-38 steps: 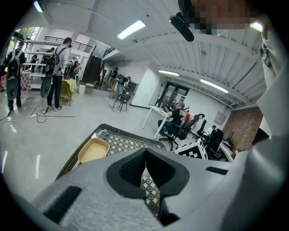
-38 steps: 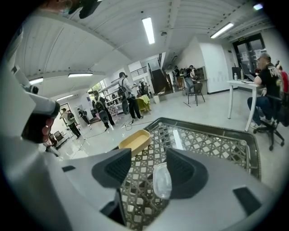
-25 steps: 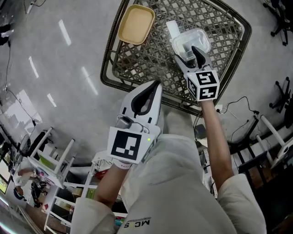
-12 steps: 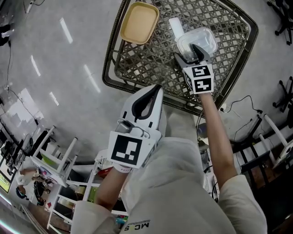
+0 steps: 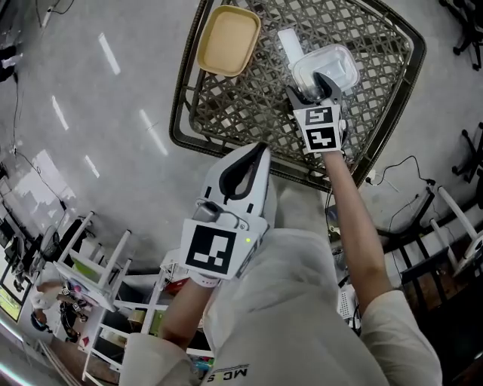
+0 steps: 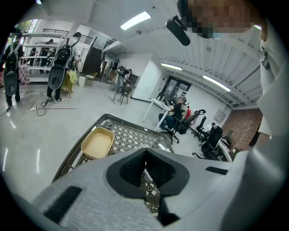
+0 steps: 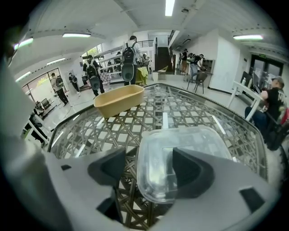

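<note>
A clear plastic container [image 5: 328, 66] lies on a woven lattice table [image 5: 226, 113] with a dark rim. My right gripper [image 5: 313, 87] is low over the table, open, with the container's [image 7: 180, 144] near corner between its jaws. The left jaw stands apart from the container's wall; the right jaw shows through the clear plastic. My right gripper [image 7: 149, 173] grips nothing. My left gripper [image 5: 245, 162] hovers off the table's near edge, shut and empty; in its own view the left gripper [image 6: 145, 164] shows its jaws pressed together. A yellow tray [image 5: 229, 41] sits at the table's far left corner.
A white strip [image 5: 287, 41] lies on the lattice just beyond the container. The yellow tray [image 7: 119, 100] stands ahead-left of the right gripper. Office chairs [image 5: 464, 22], floor cables [image 5: 392, 188] and a shelving rack [image 5: 83, 264] surround the table. People [image 7: 128, 58] stand far off.
My right gripper has moved forward and down onto the table, bringing its jaws around the clear container's corner. The left gripper has stayed shut and almost still.
</note>
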The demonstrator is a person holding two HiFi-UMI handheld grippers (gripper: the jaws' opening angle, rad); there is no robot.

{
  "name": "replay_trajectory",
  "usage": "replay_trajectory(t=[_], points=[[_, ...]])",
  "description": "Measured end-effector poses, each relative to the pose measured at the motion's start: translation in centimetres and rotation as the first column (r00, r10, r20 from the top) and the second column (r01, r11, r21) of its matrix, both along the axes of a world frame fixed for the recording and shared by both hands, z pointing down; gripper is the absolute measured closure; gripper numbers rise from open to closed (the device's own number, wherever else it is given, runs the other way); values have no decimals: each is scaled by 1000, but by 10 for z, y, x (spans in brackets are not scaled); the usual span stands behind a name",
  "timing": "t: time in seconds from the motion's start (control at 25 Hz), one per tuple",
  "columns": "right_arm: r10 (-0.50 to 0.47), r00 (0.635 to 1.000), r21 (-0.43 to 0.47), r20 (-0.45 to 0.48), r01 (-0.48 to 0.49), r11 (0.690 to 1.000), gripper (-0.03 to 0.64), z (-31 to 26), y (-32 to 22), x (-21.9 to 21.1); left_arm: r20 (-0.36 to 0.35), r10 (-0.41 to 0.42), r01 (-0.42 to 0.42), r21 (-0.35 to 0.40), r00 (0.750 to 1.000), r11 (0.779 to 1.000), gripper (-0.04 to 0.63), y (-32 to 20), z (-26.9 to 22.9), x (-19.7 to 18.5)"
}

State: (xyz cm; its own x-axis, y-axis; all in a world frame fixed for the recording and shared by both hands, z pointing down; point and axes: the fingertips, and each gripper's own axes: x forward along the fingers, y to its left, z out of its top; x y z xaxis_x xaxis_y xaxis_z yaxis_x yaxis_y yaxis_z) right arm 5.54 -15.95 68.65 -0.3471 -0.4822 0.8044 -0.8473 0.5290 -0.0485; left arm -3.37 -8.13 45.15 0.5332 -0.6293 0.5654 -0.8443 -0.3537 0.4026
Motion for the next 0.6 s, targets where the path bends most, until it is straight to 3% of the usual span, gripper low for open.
replay_trajectory(t=[0.16, 0.36, 0.6], points=[[5, 999, 19, -32, -4, 1000, 321, -2, -1, 1, 4, 5, -5, 7, 1000, 1000, 569, -1, -1, 1], [-45, 992, 25, -115, 48, 999, 448, -5, 3, -6, 5, 1, -1, 8, 1000, 1000, 569, -1, -2, 1], [-45, 992, 37, -122, 50, 998, 459, -13, 1, -4, 12, 0, -1, 25, 1000, 1000, 569, 0, -11, 2]])
